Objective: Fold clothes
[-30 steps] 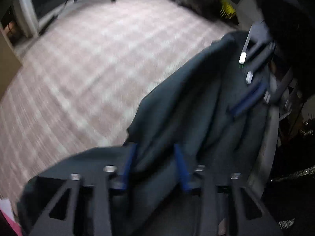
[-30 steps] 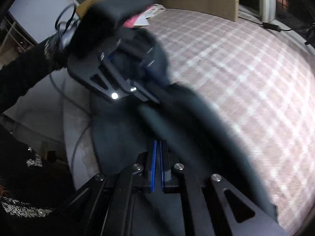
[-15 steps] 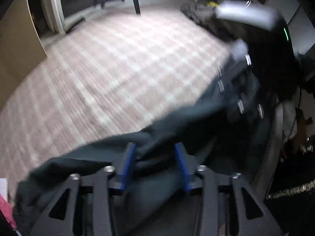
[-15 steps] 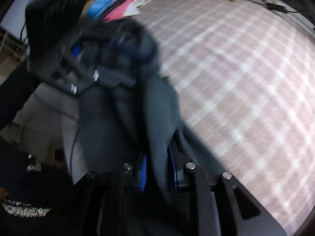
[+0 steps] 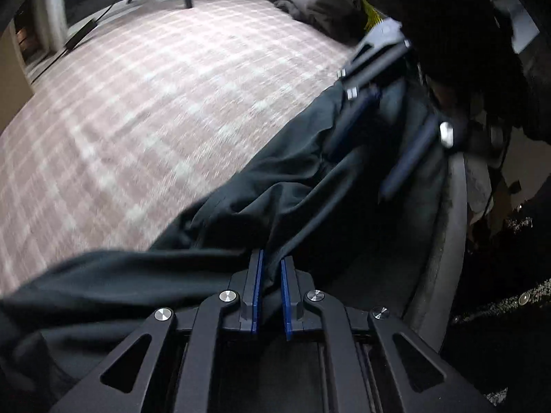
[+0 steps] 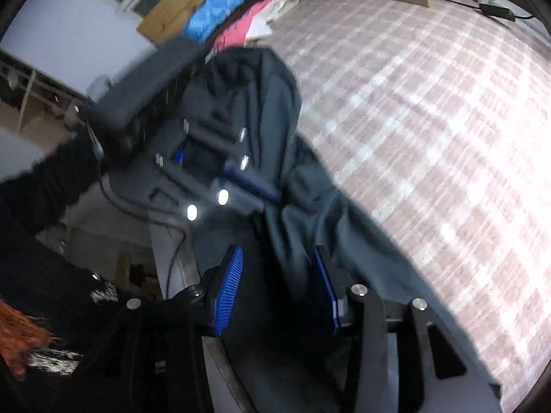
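Garment mid-handling: dark green cloth strung between both grippers at the near edge of the checked bed.

We see the dark green garment (image 5: pixel 275 186) bunched and rumpled, part draped over the bed's near edge, part on the pink checked cover (image 5: pixel 144 103). Left gripper (image 5: pixel 272 292) has its pads nearly together, pinching a fold of it. Right gripper (image 6: pixel 279 282) stands wide apart, cloth hanging loose between the pads, no pinch. We judge this a re-grip while getting the garment spread flat; the right needs to clamp an edge before any pull. Far off: grey clothes heap (image 5: pixel 316 3); blue and pink clothes (image 6: pixel 234 10).
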Demonstrator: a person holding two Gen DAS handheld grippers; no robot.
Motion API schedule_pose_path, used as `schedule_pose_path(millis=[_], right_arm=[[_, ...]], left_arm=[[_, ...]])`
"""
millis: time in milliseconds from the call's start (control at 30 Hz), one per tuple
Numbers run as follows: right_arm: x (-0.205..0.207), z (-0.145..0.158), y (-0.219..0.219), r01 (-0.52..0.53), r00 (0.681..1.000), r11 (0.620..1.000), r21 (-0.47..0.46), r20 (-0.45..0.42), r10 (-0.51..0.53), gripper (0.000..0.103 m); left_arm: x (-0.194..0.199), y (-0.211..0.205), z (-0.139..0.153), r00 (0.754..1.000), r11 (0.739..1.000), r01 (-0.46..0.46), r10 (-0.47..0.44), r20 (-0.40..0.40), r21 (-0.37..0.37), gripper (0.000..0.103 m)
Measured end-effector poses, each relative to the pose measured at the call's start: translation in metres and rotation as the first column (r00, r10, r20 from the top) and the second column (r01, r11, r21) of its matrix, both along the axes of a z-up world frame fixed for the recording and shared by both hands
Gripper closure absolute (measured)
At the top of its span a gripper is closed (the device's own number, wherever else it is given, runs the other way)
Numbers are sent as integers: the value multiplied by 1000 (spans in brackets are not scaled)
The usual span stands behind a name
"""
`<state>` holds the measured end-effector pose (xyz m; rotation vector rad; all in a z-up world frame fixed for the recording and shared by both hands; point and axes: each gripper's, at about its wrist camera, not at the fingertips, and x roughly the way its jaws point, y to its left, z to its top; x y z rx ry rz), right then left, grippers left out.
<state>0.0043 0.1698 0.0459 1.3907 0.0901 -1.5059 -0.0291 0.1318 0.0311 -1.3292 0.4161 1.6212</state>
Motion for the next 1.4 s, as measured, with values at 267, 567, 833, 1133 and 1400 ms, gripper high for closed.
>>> schedule_pose_path(millis=[267,567,833,1133,1400], right_arm=[[-7,-22,-42,-121,941,958,258,-278,194,62],[-17,-33,-64,-182,912,933,310,-302,278,63],[-52,-36,-47,-221,879,899,379,-322,352,63],[-48,-38,-77,-327,829,889,321,-354,433,63],[-75,-35,-88,-343,838,901,266,-347,421,78]], left_arm=[[-3,-16,4,999,998,-52,52,6,45,93],[-6,-32,6,997,996,-83,83,-7,45,93],[-12,-38,-1,996,995,-89,88,12,43,93],[-11,-65,14,990,989,-136,137,-15,52,93],[-5,-110,2,974,974,-226,226,19,2,90]])
